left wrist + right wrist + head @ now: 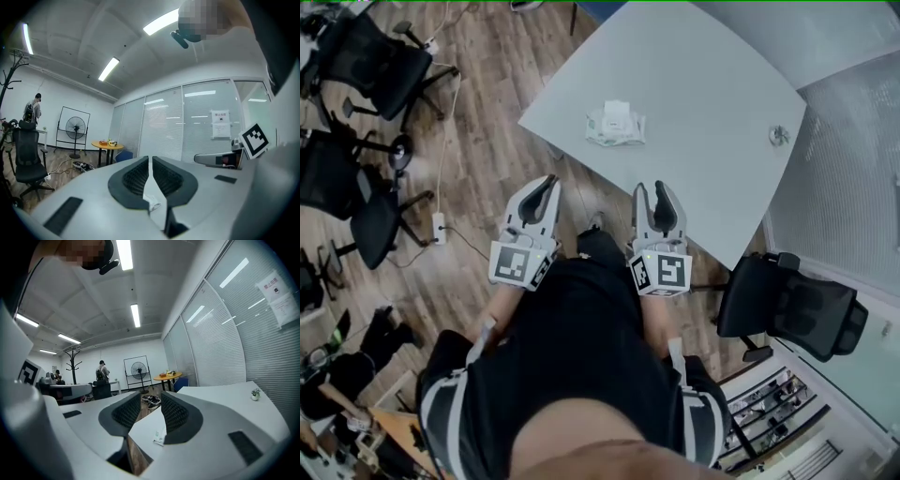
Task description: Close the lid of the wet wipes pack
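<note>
From above, the person stands at a corner of the pale table [703,66], both grippers held low at the waist and well apart from the wet wipes pack [616,127]. The pack lies flat on the tabletop ahead of them, and its white lid [617,109] looks flipped up. The left gripper [547,183] has its tips drawn together. The right gripper [652,187] shows a slim gap. A small potted plant [779,135] sits near the table's right edge, and a black office chair [792,309] stands to the right.

In the left gripper view, the jaws leave only a sliver at the tips and grip nothing (the pack [151,202] shows through the slit, far off).

In the right gripper view, the jaws stand narrowly apart and empty, with the pack [159,434] on the table beyond.
</note>
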The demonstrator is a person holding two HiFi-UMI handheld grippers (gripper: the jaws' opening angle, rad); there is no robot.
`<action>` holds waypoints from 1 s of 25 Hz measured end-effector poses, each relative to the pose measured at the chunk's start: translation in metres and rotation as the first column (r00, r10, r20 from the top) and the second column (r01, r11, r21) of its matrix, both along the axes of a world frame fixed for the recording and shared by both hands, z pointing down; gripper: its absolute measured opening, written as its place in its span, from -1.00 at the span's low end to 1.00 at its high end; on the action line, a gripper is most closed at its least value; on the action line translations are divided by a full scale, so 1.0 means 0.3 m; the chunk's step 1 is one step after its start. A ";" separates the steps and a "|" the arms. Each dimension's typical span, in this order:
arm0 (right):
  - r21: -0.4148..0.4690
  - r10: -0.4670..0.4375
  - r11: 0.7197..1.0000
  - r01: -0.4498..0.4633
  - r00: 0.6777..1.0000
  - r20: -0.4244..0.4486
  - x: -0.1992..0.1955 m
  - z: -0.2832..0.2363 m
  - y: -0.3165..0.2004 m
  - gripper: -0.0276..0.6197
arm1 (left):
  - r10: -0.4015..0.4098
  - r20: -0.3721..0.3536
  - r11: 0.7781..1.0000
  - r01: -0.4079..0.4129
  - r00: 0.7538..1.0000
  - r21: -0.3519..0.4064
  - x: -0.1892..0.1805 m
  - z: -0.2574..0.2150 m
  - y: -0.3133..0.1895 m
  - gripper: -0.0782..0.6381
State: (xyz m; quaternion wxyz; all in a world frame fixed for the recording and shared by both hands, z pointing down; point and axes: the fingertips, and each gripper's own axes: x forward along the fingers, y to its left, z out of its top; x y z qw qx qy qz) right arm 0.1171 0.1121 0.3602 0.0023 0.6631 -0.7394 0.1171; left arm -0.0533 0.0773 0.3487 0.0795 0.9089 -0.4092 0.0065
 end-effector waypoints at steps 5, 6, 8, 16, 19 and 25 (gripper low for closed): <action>-0.019 -0.018 1.000 0.018 1.000 0.001 0.110 0.023 -0.157 -0.45 | -0.025 0.017 1.000 0.025 1.000 -0.007 0.093 0.015 -0.149 -0.66; -0.026 -0.023 0.999 0.023 1.000 0.000 0.124 0.026 -0.184 -0.45 | -0.029 0.029 1.000 0.029 0.999 -0.006 0.102 0.024 -0.175 -0.66; -0.043 -0.032 0.999 0.032 0.999 0.003 0.143 0.040 -0.227 -0.45 | -0.031 0.046 0.999 0.032 0.998 -0.018 0.119 0.040 -0.217 -0.66; -0.074 -0.033 0.997 0.033 0.999 -0.002 0.191 0.129 -0.409 -0.45 | 0.029 0.167 0.999 -0.025 0.985 -0.027 0.184 0.181 -0.410 -0.66; -0.094 -0.022 0.995 0.022 1.000 -0.006 0.197 0.159 -0.491 -0.45 | 0.079 0.244 0.997 -0.076 0.967 -0.023 0.202 0.254 -0.506 -0.66; -0.154 -0.007 0.988 0.006 1.000 -0.003 0.215 0.238 -0.645 -0.45 | 0.236 0.420 0.972 -0.219 0.876 -0.091 0.275 0.458 -0.653 -0.66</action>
